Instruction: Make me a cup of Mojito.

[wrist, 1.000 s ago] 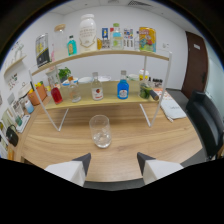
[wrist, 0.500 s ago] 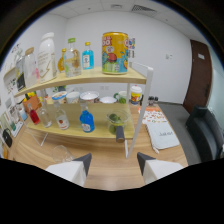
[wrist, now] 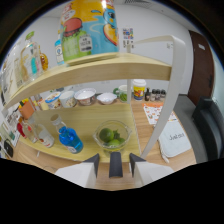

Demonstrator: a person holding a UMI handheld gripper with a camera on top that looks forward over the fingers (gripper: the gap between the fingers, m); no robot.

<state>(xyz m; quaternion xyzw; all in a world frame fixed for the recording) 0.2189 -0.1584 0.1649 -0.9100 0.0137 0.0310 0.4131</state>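
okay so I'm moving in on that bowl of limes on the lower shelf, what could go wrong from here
The open tongs sit just short of the glass bowl of limes, so a push forward could shove the bowl back rather than pick a lime. The blue bottle stands close beside the bowl and could be knocked over. The upper shelf hangs low overhead, with a large can on it, so lifting too steeply might bump it.

Office: desk chair, stocked shelf
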